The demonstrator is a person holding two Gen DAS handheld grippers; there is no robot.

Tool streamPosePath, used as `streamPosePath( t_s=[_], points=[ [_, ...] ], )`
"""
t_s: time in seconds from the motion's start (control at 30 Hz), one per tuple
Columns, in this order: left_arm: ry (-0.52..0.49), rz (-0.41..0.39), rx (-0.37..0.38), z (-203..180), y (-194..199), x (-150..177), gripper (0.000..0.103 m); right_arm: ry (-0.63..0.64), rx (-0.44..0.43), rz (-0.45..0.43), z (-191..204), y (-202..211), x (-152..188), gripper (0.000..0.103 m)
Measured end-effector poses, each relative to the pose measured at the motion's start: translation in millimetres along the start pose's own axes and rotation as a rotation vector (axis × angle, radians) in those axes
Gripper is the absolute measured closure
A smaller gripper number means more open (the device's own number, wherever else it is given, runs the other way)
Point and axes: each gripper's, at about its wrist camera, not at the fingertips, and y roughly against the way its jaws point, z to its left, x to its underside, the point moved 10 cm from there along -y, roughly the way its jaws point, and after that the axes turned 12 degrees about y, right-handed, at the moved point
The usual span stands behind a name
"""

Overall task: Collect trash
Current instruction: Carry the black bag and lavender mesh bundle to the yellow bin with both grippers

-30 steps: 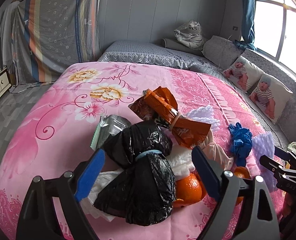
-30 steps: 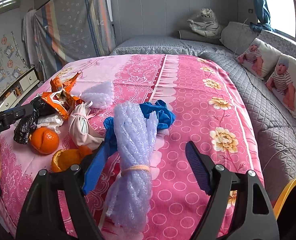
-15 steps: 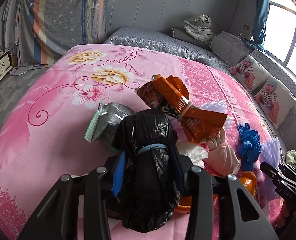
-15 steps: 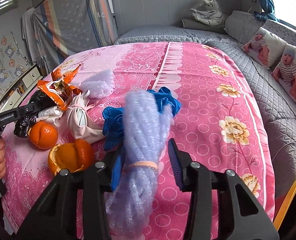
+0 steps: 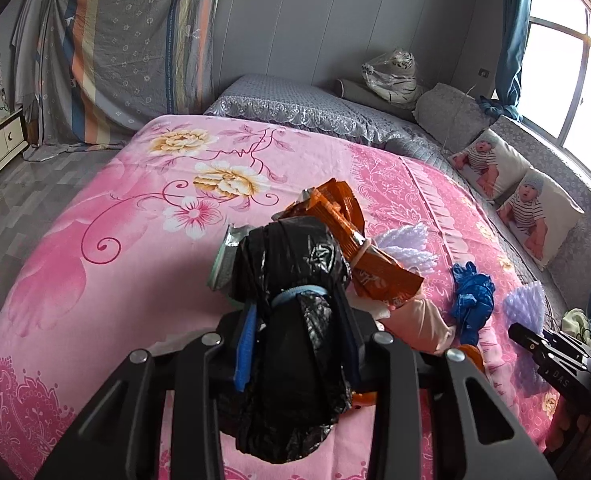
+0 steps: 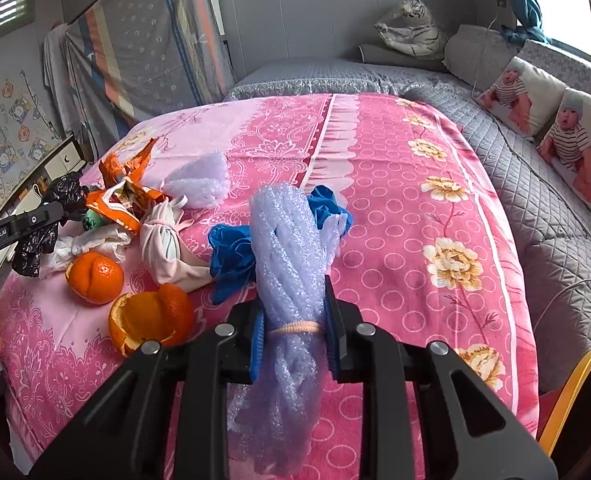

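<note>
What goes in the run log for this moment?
left gripper: closed on black bag | right gripper: closed on foam roll | both just closing

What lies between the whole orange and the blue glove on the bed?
In the right wrist view, a knotted pale cloth bundle lies between the orange and the blue glove.

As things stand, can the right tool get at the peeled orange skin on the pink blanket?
Probably not yet. The right tool is shut on the purple foam roll, its jaws just closed, so it has no free grip. The orange peel lies close beside it on the blanket, uncovered.
</note>
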Motion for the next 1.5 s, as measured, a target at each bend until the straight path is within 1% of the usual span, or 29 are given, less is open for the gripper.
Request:
streamPosePath(
  t_s=[0.17, 0.4, 0.63, 0.83, 1.13, 1.27, 1.5],
  points=[
    [0.002, -0.048, 0.007, 3, 26, -4, 0.071, 0.015, 0.007, -0.051, 7, 26, -10, 0.081],
    [0.021, -0.085, 0.017, 13, 51, -5, 0.071, 0.03, 0.012, -0.093, 17, 53, -17, 0.08],
    [0.03, -0.11, 0.027, 19, 70, 0, 0.071, 0.002, 0.01, -0.125, 18, 75, -14, 0.08],
    [0.039, -0.127, 0.042, 14, 83, 9, 0.071, -0.033, 0.011, -0.163, 11, 96, -10, 0.08],
    [-0.01, -0.145, 0.075, -17, 98, 17, 0.071, -0.055, 0.04, -0.194, -7, 122, -2, 0.08],
    [-0.047, -0.15, 0.09, -38, 102, 22, 0.07, -0.073, 0.056, -0.209, -20, 133, 2, 0.08],
    [-0.112, -0.135, 0.136, -78, 105, 36, 0.07, -0.105, 0.085, -0.232, -44, 151, 7, 0.08]
  ],
)
